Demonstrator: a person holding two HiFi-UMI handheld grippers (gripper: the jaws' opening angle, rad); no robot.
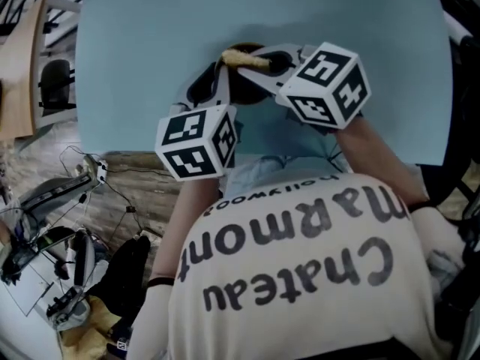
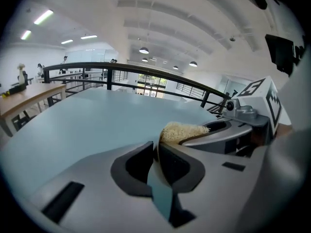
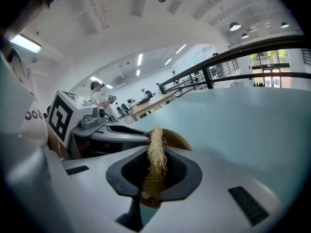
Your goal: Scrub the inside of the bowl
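Bowl (image 3: pixel 178 140) sits mid-table (image 1: pixel 135 66), rim pinched by the narrow left gripper (image 2: pixel 156 153), probably so it can't slide. Right gripper (image 3: pixel 156 147) clamps a loofah scrubber (image 1: pixel 247 58) just above it, poised for the inside.

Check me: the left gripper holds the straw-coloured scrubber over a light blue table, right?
Not quite. The right gripper holds the straw-coloured scrubber over the light blue table. The right gripper view shows it pinched between that gripper's jaws.

Pale blue tbl (image 1: pixel 150 66), bowl (image 1: pixel 247 90) near edge
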